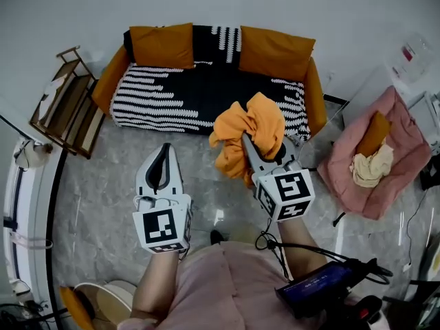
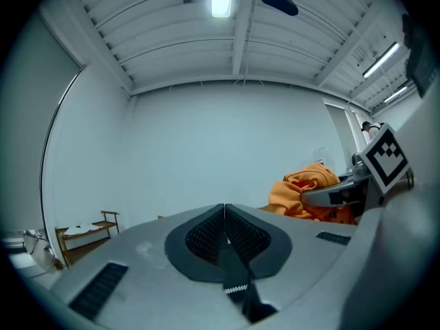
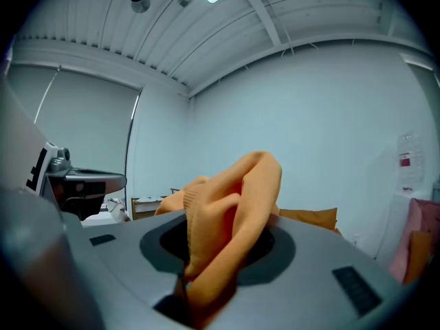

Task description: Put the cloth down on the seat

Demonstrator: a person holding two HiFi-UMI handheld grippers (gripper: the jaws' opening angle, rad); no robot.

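Observation:
A bunched orange cloth [image 1: 249,135] hangs in the air in front of the sofa, and my right gripper [image 1: 252,150] is shut on it. In the right gripper view the cloth [image 3: 230,218] bulges up from between the jaws. The seat [image 1: 206,91] is a black sofa cushion with white stripes, just beyond the cloth. My left gripper [image 1: 162,165] is shut and holds nothing, to the left of the cloth and nearer to me. Its jaws [image 2: 225,236] meet with no gap, and the cloth [image 2: 307,192] shows to its right.
Orange cushions [image 1: 163,45] line the sofa back and arms. A wooden rack [image 1: 65,102] stands to the left of the sofa. At the right a pink chair [image 1: 385,153] holds a cream cloth [image 1: 371,167] and an orange cushion. Grey floor lies between me and the sofa.

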